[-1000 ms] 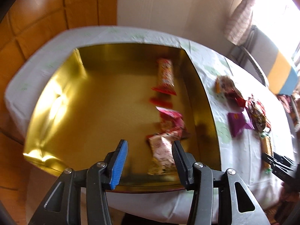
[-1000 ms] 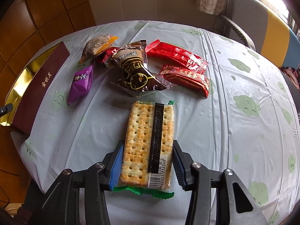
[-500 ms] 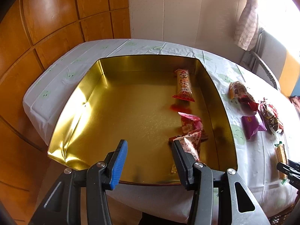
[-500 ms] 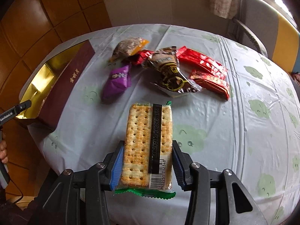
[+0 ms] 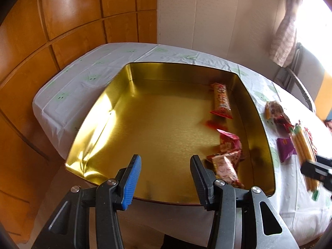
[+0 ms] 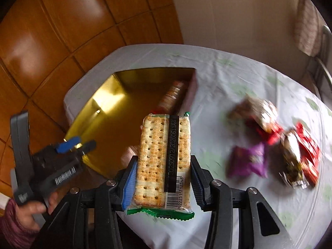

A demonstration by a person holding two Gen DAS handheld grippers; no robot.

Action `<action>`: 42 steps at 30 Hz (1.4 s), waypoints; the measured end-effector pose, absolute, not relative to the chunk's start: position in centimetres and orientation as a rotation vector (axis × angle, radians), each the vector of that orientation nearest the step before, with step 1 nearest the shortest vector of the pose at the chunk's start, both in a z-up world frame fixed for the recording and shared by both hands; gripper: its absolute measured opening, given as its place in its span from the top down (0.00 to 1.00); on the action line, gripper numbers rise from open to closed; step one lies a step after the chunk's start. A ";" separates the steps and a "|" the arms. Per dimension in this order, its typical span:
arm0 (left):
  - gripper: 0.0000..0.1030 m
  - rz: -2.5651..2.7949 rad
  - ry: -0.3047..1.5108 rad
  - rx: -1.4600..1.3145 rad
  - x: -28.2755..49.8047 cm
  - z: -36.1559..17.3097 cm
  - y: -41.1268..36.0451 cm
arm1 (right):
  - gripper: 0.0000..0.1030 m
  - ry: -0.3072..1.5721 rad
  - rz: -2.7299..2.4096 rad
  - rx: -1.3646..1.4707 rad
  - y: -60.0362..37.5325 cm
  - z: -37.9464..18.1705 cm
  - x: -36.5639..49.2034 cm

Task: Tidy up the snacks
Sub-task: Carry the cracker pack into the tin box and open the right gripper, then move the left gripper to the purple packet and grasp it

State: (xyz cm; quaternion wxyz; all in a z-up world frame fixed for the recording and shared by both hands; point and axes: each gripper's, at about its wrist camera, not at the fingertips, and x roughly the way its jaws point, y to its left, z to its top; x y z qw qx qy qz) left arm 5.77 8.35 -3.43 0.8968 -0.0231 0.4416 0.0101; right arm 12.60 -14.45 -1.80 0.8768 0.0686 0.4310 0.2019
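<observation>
A gold tin box (image 5: 145,128) lies open on the table, also in the right wrist view (image 6: 108,112). Inside, along its right wall, lie a long red-and-white snack bar (image 5: 221,100) and pink-and-white packets (image 5: 227,155). My left gripper (image 5: 165,178) is open and empty above the box's near edge; it shows in the right wrist view (image 6: 75,143). My right gripper (image 6: 164,180) is shut on a cracker pack (image 6: 165,161), held in the air over the box's right edge; the pack also shows in the left wrist view (image 5: 305,151).
Loose snacks lie on the white tablecloth right of the box: a purple packet (image 6: 249,161), red wrappers (image 6: 307,151), a dark foil packet (image 6: 290,161) and a brown bag (image 6: 255,110). Wooden wall panels (image 5: 62,31) stand behind. A chair (image 6: 321,51) is far right.
My right gripper lifted the cracker pack off the table and swung it left toward the gold box. My left gripper drew back and up from the box.
</observation>
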 end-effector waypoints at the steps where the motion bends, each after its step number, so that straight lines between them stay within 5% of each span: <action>1: 0.52 0.026 0.914 -0.052 5.7 -3.4 8.6 | 0.54 0.905 0.431 0.149 -13.6 -1.7 13.5; 11: 0.52 0.065 0.922 -0.076 5.4 -4.2 10.9 | 0.52 0.991 0.349 0.121 -9.7 -4.0 18.1; 42: 0.51 -0.014 0.865 0.025 3.9 -1.7 6.5 | 0.52 0.831 0.133 0.120 -23.3 -3.3 8.7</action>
